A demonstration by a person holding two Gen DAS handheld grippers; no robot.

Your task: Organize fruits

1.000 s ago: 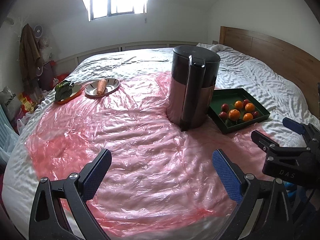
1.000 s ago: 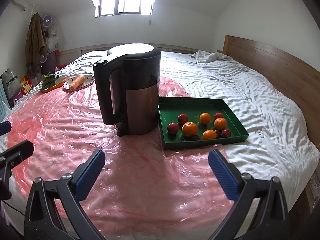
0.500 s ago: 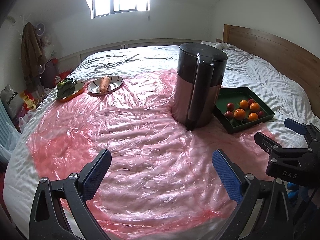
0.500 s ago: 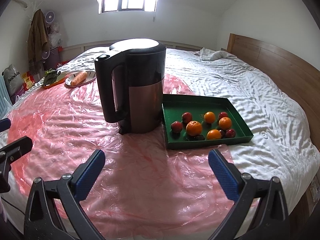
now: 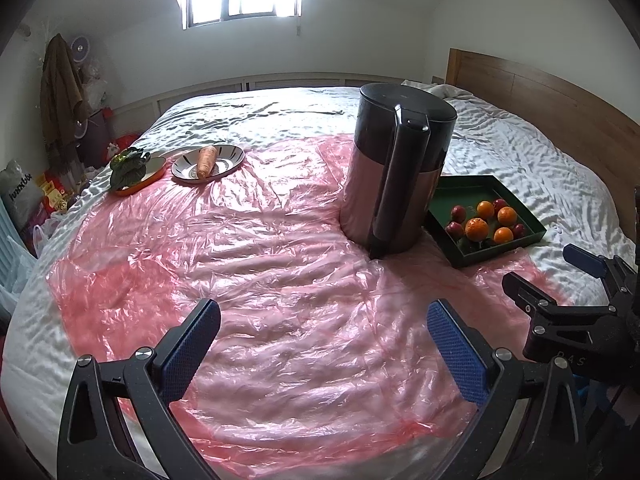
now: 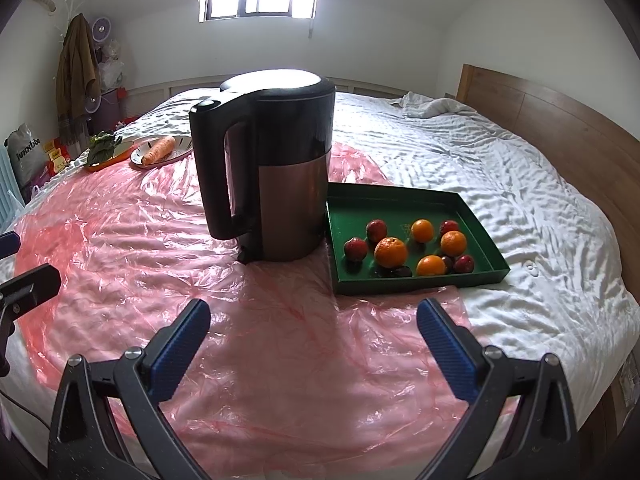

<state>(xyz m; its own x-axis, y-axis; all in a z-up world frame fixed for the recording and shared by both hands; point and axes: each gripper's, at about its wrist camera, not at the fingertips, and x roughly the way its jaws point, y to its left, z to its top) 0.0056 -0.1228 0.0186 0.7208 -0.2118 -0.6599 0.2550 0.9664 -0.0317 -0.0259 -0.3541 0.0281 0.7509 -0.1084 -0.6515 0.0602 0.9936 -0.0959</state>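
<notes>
A green tray (image 6: 400, 204) lies on the bed to the right of a kettle and holds several oranges (image 6: 391, 251) and small red fruits (image 6: 355, 249). It also shows in the left wrist view (image 5: 472, 192), partly hidden by the kettle. My right gripper (image 6: 314, 316) is open and empty, hovering over the pink plastic sheet just in front of the tray. My left gripper (image 5: 323, 320) is open and empty over the sheet, well left of the tray. The right gripper (image 5: 552, 268) shows at the right edge of the left wrist view.
A tall black and steel kettle (image 6: 268, 168) stands on the pink plastic sheet (image 5: 248, 264) beside the tray. At the far left a plate with a carrot (image 5: 207, 160) and an orange dish with leafy greens (image 5: 132, 168) sit. A wooden headboard (image 6: 560, 128) is at the right.
Both grippers have drifted slightly, shifting the kettle and tray a little in each view. Both stay open and empty.
</notes>
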